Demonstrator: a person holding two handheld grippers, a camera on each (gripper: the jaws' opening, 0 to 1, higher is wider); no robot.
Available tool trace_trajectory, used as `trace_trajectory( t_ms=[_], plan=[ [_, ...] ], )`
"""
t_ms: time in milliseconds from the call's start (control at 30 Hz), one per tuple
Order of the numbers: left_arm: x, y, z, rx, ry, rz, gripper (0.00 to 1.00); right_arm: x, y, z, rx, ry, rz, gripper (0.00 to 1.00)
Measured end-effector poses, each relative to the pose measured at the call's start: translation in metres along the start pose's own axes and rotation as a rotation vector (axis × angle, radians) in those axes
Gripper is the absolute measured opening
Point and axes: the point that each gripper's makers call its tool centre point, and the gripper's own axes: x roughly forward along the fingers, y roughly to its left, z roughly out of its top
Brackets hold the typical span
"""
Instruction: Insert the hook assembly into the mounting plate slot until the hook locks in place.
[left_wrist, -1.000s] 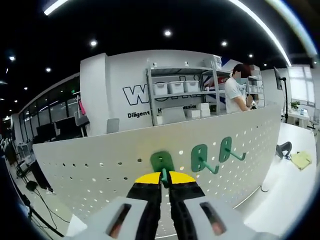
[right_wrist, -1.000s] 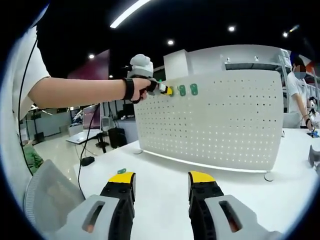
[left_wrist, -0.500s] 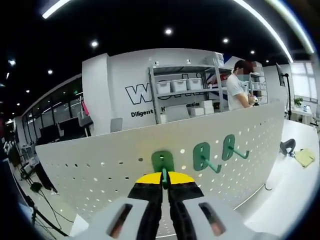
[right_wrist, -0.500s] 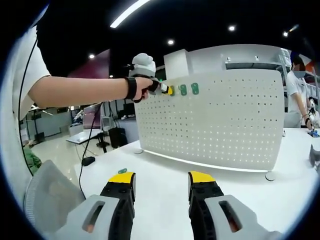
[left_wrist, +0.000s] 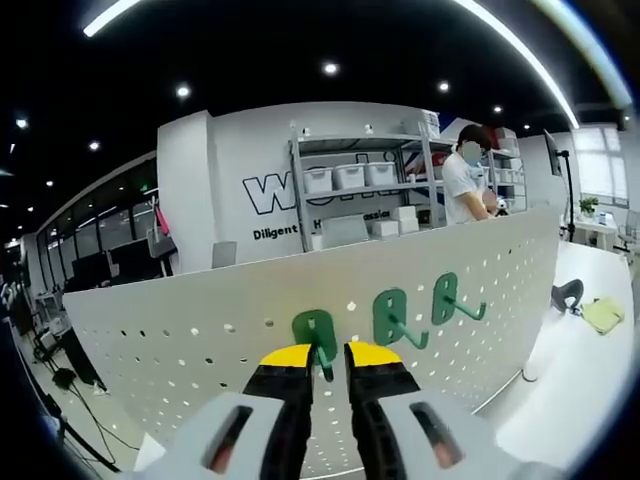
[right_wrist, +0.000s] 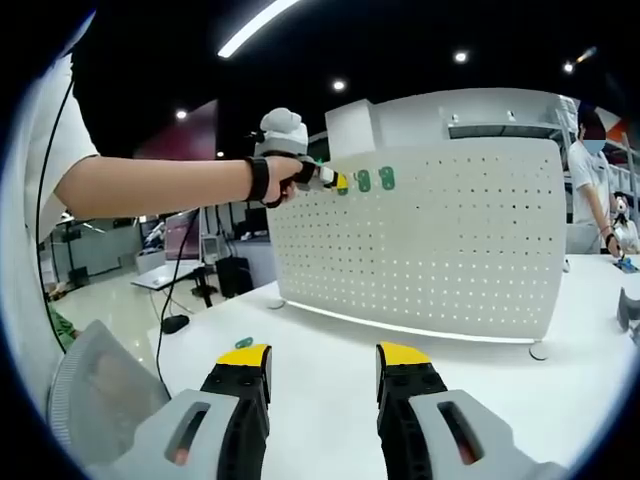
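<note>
The hook (left_wrist: 314, 335) was seen seated flat against the pegboard (left_wrist: 180, 340), near its top edge, left of two more green hooks (left_wrist: 392, 318). The left tongs (left_wrist: 328, 357) were parted a little around the hook's prong, no longer pinching it as far as could be judged. The right tongs (right_wrist: 322, 362) were held spread above the bench (right_wrist: 330, 370), gripping nothing. Insertion looked done; locking could not be confirmed.
</note>
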Motion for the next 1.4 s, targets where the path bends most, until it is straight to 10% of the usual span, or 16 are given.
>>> trace_trajectory(
  t_ms=[733,1400],
  plan=[
    [-0.053,-0.006,0.01,-0.034,-0.081,-0.175,0.31,0.004,0.025,0.012,-0.062,0.022,0.025,0.43],
    [-0.097,0.006,-0.039,-0.069,-0.015,-0.303,0.37,0.022,0.052,0.013,-0.077,0.022,0.028,0.42]
  ],
)
